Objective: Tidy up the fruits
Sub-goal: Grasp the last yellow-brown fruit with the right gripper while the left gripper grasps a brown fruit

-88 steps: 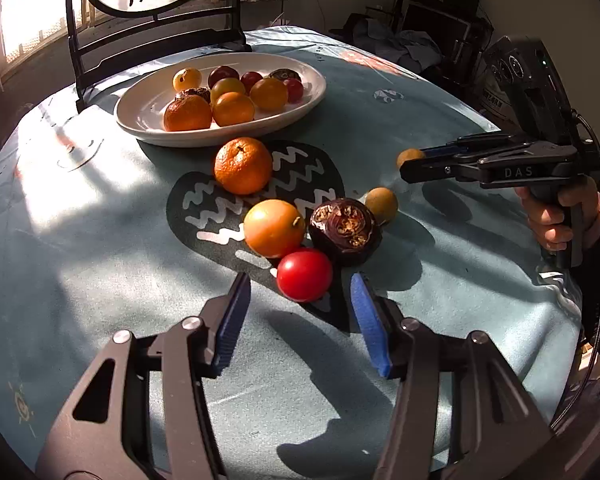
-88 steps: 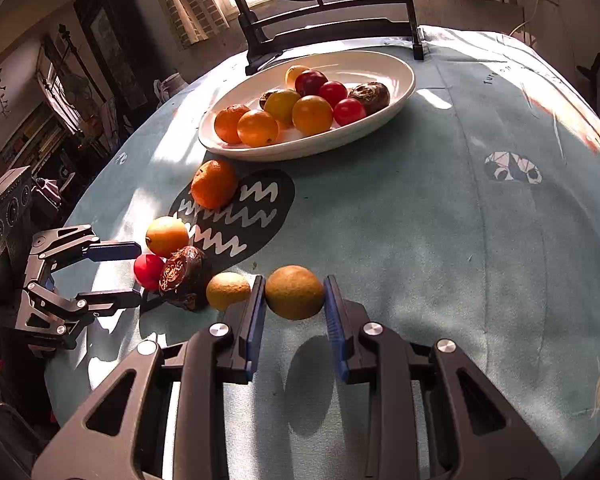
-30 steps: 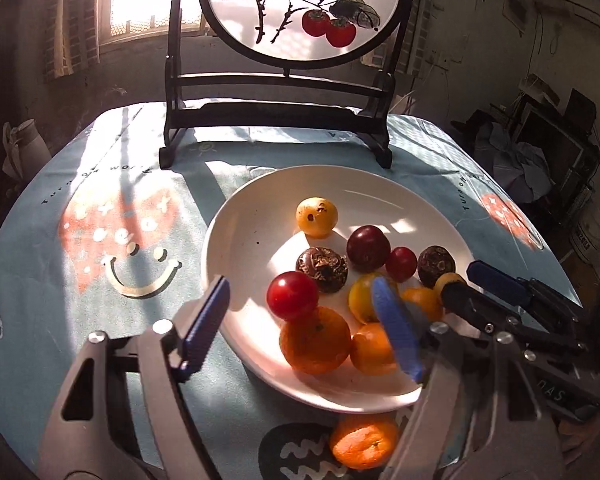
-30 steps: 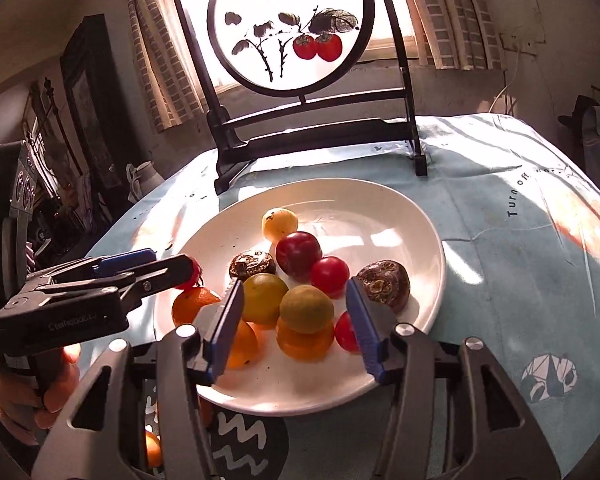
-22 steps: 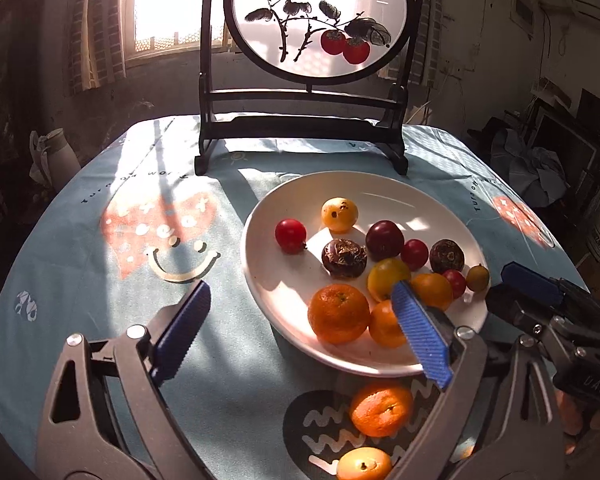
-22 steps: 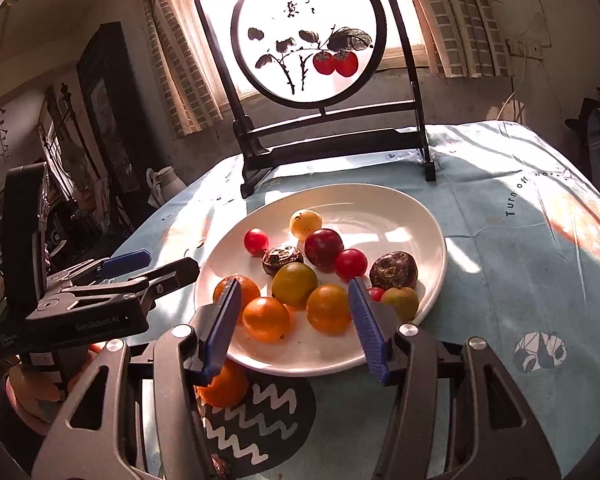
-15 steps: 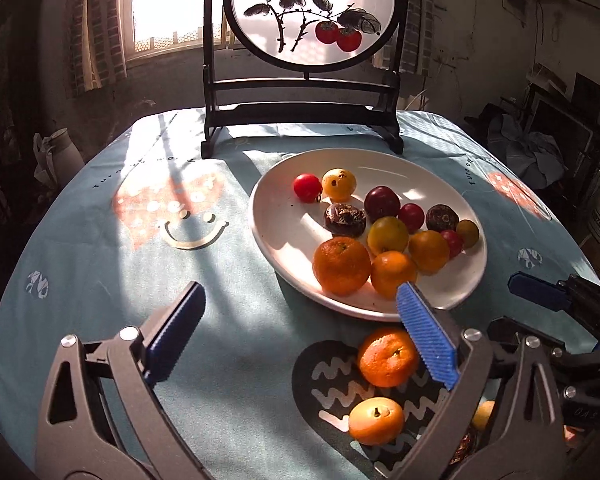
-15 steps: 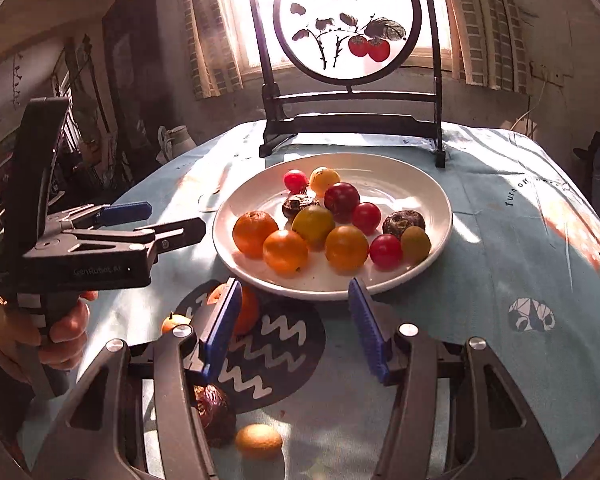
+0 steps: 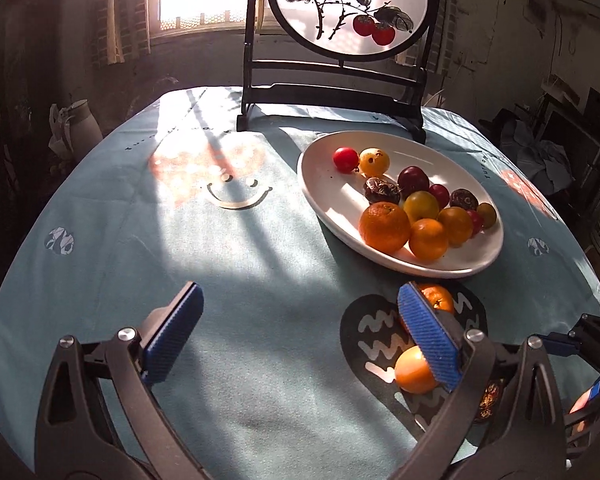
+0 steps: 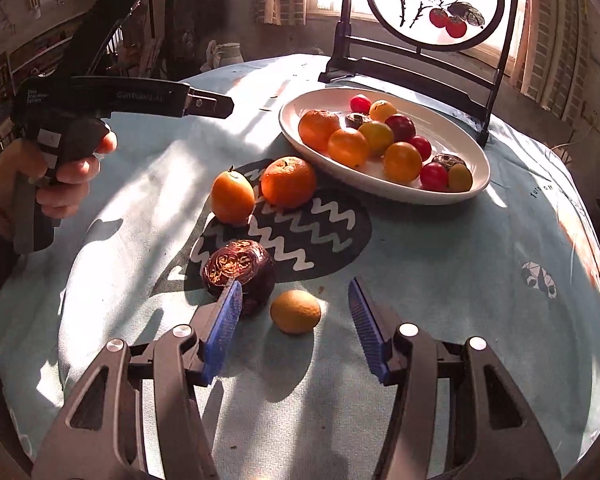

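Both tongs have drawn back from the plate toward the near side of the table since a second ago, and the small red tomato [image 9: 345, 159] now lies loose at the plate's far left. Round table [image 9: 228, 248] wears a soft, matte teal cloth printed with a smiley and a dark patch of white zigzags [image 10: 300, 220]. At its far edge stands a black wooden frame [image 9: 336, 92] holding a round painted panel. Glossy white oval plate [image 9: 320, 184] carries a heap of smooth round fruit. On the cloth near it sit a dimpled mandarin [image 10: 288, 181], a smooth orange fruit [image 10: 233, 197], a wrinkled dark purple fruit [image 10: 240, 270] and a small dull yellow fruit [image 10: 295, 311]. Left tongs [image 9: 300, 328], ribbed blue pads, are spreading wide over bare cloth. Right tongs [image 10: 296, 320] stand apart, pinching nothing, the yellow fruit lying just beyond the tips.
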Tool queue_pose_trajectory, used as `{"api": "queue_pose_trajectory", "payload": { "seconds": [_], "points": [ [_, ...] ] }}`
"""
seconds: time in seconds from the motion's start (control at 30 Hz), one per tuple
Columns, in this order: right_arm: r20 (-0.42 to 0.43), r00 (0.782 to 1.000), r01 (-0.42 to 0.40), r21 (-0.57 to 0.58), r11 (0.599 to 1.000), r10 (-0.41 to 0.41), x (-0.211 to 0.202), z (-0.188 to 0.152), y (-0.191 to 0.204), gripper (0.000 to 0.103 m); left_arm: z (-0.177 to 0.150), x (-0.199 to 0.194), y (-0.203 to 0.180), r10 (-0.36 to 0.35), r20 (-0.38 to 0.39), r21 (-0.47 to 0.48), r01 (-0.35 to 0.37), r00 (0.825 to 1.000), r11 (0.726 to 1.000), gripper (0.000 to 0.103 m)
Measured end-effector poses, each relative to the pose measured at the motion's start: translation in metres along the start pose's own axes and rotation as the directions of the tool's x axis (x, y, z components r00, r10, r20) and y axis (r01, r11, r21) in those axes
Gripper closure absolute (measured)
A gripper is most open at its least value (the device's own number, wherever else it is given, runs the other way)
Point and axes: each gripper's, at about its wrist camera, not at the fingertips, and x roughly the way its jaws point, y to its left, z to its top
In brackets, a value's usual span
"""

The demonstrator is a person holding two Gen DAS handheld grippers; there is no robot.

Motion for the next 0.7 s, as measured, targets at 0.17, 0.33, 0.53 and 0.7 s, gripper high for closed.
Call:
{"api": "queue_pose_trajectory", "payload": {
  "seconds": [0.17,0.33,0.53,0.7],
  "points": [
    [-0.020,1.000,-0.004,0.001,1.000,0.004,-0.003,-0.006,-0.005,0.057,0.000,-0.004,-0.002,-0.014,0.005,0.002,0.014,1.000,1.000,0.003],
    [-0.053,0.998,-0.014,0.012,1.000,0.015,0.006,-0.009,-0.006,0.066,-0.002,-0.009,-0.008,-0.007,0.022,0.033,0.006,1.000,0.999,0.003],
    [-0.072,0.997,-0.021,0.013,1.000,0.022,0.018,-0.008,-0.003,0.074,-0.005,-0.014,-0.017,-0.039,0.029,0.060,0.037,0.999,0.998,0.003],
    [-0.026,0.999,-0.028,0.113,0.993,0.031,0.007,-0.004,-0.019,0.075,-0.012,-0.021,-0.034,-0.098,0.023,0.126,0.094,0.995,0.988,0.003]
  ]
}}
